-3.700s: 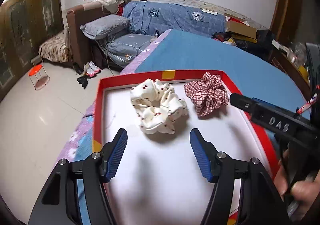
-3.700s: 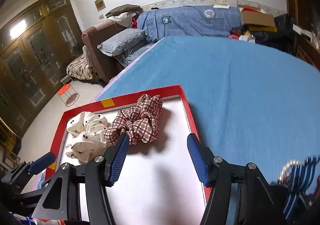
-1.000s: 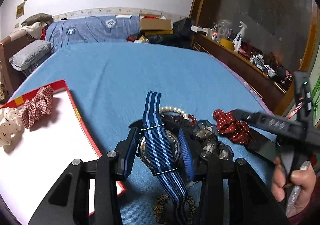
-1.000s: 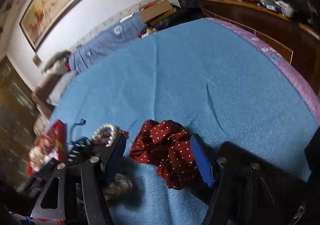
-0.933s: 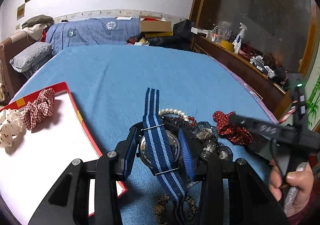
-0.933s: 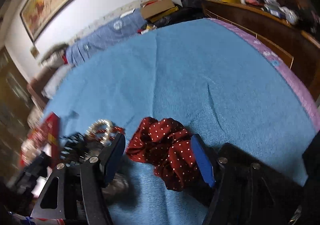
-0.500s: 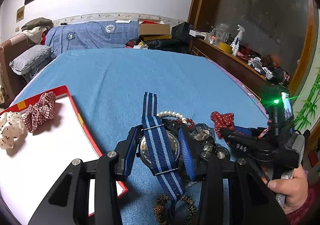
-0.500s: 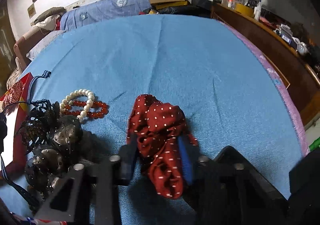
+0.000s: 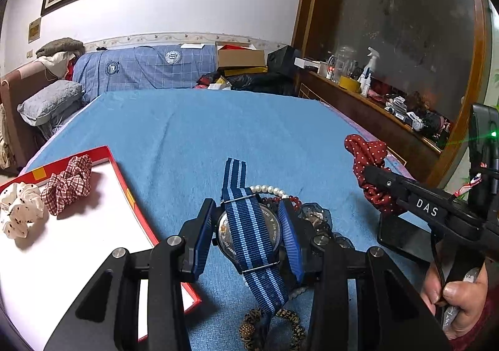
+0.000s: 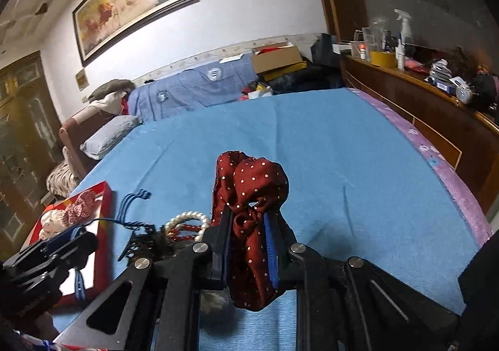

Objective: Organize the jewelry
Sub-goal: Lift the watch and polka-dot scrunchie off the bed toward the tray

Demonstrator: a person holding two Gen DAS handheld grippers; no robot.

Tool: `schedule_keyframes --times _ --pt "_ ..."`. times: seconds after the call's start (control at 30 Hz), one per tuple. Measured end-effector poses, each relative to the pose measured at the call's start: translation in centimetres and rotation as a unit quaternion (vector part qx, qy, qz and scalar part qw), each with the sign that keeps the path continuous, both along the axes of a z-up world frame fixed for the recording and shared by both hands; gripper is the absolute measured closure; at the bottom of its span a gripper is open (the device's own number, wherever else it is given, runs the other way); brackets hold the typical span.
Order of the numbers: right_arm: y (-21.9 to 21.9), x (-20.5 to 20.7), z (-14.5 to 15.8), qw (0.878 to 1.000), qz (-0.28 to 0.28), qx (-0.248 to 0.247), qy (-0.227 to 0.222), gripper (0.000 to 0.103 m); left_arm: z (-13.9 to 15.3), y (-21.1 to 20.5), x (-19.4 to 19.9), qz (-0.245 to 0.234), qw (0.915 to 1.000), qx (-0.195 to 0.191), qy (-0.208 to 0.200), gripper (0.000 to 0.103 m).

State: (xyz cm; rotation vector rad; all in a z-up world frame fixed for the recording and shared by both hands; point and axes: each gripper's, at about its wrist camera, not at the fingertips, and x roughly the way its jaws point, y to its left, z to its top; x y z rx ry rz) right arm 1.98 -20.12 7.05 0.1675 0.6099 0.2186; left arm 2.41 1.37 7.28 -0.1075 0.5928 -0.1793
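My left gripper is shut on a watch with a blue striped strap, held above the blue blanket. My right gripper is shut on a dark red polka-dot scrunchie and holds it lifted off the blanket; it also shows in the left wrist view. A red-rimmed white tray lies at the left with a plaid scrunchie and a cream dotted scrunchie in it. A pearl bracelet and red bead bracelet lie on the blanket.
Dark bead and lace pieces and a brown beaded bracelet lie under the left gripper. A black flat item lies at the right. A wooden sideboard with bottles runs along the right. Bedding and boxes sit at the back.
My right gripper has closed on the red polka-dot scrunchie and lifted it off the blanket. My left gripper still holds the watch, about where it was.
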Motion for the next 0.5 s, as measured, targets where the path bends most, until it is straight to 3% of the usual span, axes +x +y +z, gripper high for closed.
schedule_keyframes --times 0.5 --pt "2.8 -1.4 -0.5 0.999 0.045 -0.011 -0.007 0.083 -0.6 -0.7 0.2 -0.003 0.9997 0.024 0.001 0.063"
